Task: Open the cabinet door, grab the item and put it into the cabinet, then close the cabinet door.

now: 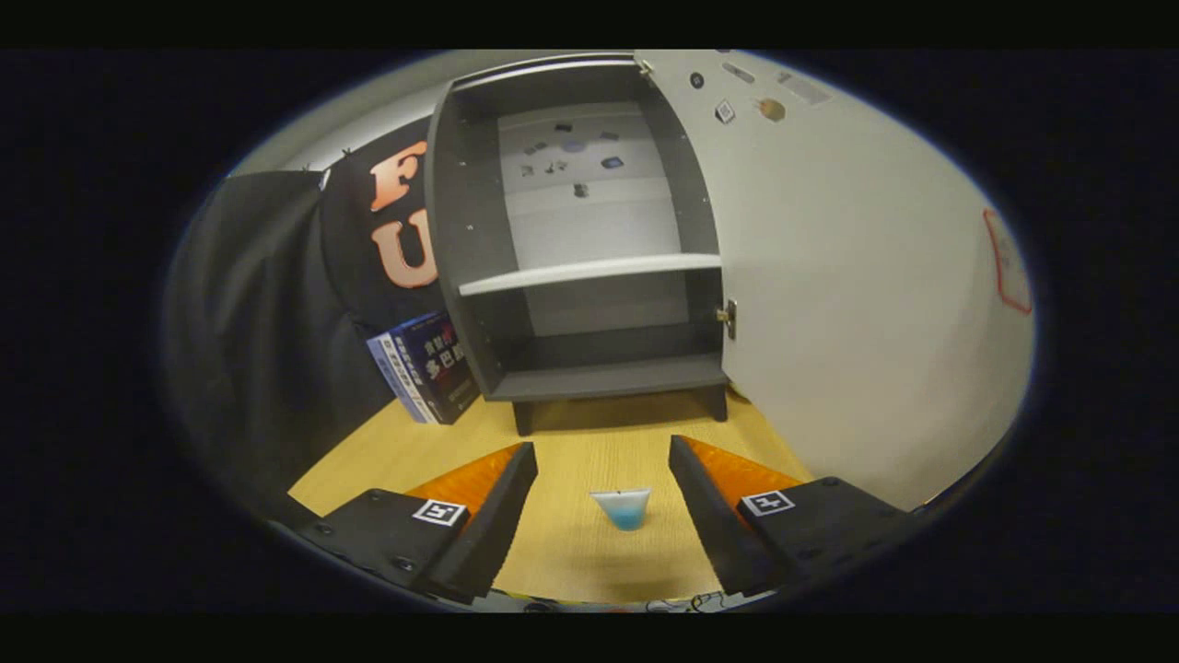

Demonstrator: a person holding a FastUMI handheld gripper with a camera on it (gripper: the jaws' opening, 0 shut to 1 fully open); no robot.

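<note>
In the gripper view, the gripper [603,460] is spread wide and holds nothing. A small cup [621,507] with blue liquid stands on the wooden table [589,562] between the two fingers, touching neither. Beyond them stands the cabinet [580,249], its door [857,285] swung open to the right. Both levels inside are free. Books [424,368] lean against its left side.

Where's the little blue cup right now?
In the gripper view, the blue cup stands on the wooden table between the open gripper jaws, untouched, in front of the open cabinet.
</note>
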